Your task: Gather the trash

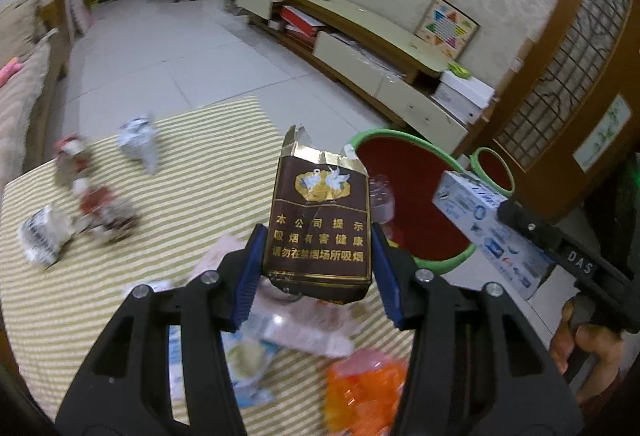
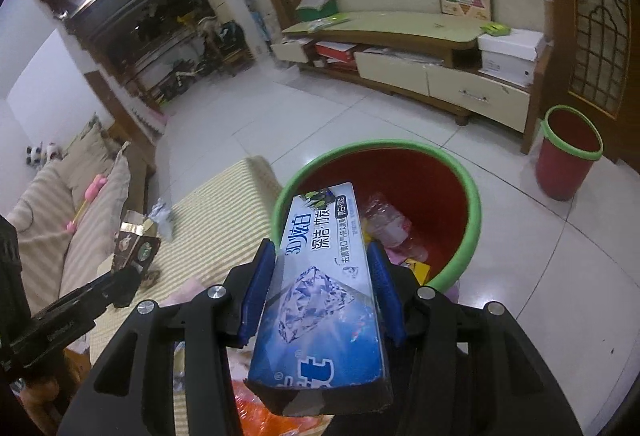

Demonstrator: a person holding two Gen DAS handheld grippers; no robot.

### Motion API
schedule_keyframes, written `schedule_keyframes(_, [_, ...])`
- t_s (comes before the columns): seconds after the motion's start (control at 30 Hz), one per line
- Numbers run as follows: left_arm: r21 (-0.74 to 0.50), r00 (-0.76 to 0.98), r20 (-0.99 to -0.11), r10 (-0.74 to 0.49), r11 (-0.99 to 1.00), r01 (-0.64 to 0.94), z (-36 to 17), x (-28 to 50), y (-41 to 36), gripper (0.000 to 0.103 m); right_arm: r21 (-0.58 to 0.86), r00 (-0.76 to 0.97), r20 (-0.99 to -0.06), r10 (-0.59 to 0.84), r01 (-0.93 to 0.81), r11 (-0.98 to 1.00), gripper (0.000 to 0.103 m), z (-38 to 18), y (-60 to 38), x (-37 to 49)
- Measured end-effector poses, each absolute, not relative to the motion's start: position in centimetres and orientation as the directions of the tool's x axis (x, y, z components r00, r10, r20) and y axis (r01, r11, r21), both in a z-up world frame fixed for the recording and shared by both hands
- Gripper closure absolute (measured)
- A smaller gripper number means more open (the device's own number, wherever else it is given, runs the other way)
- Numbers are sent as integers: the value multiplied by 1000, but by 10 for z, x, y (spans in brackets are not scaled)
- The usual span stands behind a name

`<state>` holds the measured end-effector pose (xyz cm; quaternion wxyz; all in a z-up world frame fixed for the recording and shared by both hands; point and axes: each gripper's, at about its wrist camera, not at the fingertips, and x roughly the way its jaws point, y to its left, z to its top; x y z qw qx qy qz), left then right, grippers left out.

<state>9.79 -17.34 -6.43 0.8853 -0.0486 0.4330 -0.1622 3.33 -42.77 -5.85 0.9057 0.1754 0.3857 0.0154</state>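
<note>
Left gripper [image 1: 318, 268] jaws clamping cigarette pack [image 1: 320, 224]; right gripper [image 2: 320, 288], toothpaste box [image 2: 320, 276].

The red bin [image 2: 452, 188] mouth lies open beside the cluttered table [image 1: 208, 164].

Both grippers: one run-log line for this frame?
left gripper: shut on cigarette pack | right gripper: shut on toothpaste box | bin: ahead, holds trash | table: trash left

Red bin [image 2: 448, 180], green-rimmed; striped tablecloth [image 1: 192, 172]
</note>
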Motion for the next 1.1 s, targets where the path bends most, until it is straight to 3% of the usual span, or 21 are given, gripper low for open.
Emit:
schedule_keyframes(0.6, [-203,496,-765,-411,885,420,-73,155,-285,53,301,741,-666,83,165,939,55,-57,-487,76])
schedule_keyframes(0.63, [-198,492,-768,-411,882,427,-74,156,-287,46,302,739,-668,81,170,938,54,-59,-489,79])
schedule_keyframes(0.67, [-184,496,-771,-400,885,427,-75,158,-290,32,302,736,-673,78,177,937,51,-61,-491,82])
schedule_keyframes(0.7, [-175,505,-769,-392,889,424,-75,158,-289,30,304,734,-675,76,183,935,41,-62,-492,84])
schedule_keyframes(0.97, [-193,531,-759,-375,910,366,-71,149,-252,27,279,716,-693,82,162,946,40,-60,-474,79])
schedule_keyframes(1.1, [-171,577,-757,-306,945,278,-69,130,-202,22,274,660,-731,174,51,960,40,-66,-432,76])
